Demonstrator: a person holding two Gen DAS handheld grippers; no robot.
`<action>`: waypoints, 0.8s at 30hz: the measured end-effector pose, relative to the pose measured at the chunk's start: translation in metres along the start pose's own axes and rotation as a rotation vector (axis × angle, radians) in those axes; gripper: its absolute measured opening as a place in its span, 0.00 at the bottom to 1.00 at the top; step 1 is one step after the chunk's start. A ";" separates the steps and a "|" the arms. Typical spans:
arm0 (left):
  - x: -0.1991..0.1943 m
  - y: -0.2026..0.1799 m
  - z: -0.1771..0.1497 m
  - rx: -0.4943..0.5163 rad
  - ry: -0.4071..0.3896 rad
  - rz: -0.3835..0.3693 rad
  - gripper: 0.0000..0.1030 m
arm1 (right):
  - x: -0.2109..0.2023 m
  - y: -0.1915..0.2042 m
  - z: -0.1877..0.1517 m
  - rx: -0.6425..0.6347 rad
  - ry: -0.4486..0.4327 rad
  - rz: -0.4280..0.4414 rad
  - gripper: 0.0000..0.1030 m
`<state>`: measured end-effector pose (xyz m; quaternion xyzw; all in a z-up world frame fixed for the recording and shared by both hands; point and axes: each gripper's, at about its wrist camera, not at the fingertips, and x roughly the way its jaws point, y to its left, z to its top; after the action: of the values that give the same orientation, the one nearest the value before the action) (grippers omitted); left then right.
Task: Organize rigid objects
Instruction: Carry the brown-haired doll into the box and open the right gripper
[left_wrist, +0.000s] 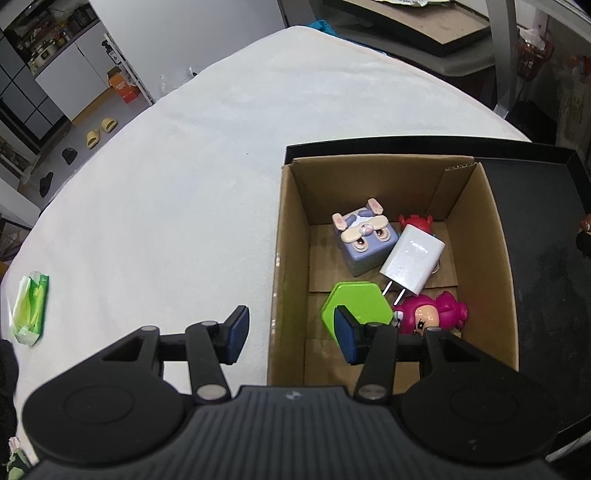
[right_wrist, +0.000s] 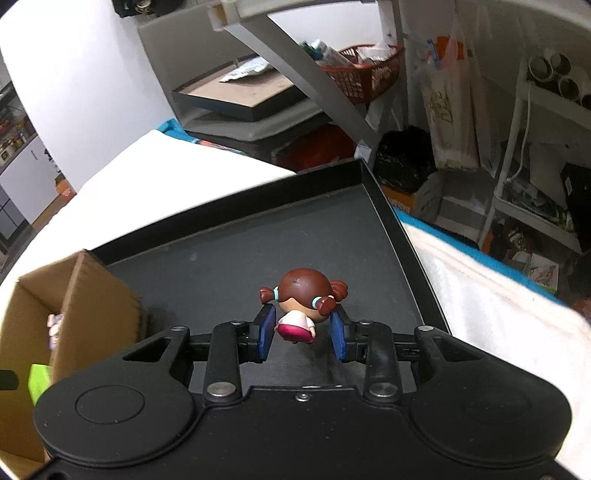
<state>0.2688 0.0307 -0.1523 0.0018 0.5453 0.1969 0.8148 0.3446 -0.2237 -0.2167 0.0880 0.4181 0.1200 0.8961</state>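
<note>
Inside 1 cardboard box (left_wrist: 291, 236), 5 toys, left claw (left_wrist: 291, 334) wide, right claw (right_wrist: 303, 334) gripping 1 doll (right_wrist: 301, 302).

Hardly anything here can be read. An orange box (left_wrist: 127, 89) on the floor, far off in the left wrist view, has pale print on its side, too small and blurred to make out. In the right wrist view a white bag (right_wrist: 441, 107) hanging by the shelves carries a gold decorative motif that may be lettering, but I cannot tell. A small emblem (left_wrist: 292, 396) sits on the left claw's housing, with no letters legible.
</note>
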 end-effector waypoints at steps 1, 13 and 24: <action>-0.001 0.003 -0.001 -0.002 -0.004 -0.002 0.48 | -0.004 0.003 0.002 -0.006 -0.006 0.002 0.31; 0.002 0.029 -0.020 -0.054 -0.020 -0.071 0.48 | -0.045 0.050 0.011 -0.093 -0.044 0.041 0.31; 0.006 0.045 -0.035 -0.087 -0.043 -0.127 0.47 | -0.072 0.102 0.012 -0.146 -0.029 0.135 0.31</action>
<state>0.2258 0.0664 -0.1620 -0.0637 0.5176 0.1682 0.8365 0.2946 -0.1475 -0.1302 0.0524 0.3885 0.2090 0.8959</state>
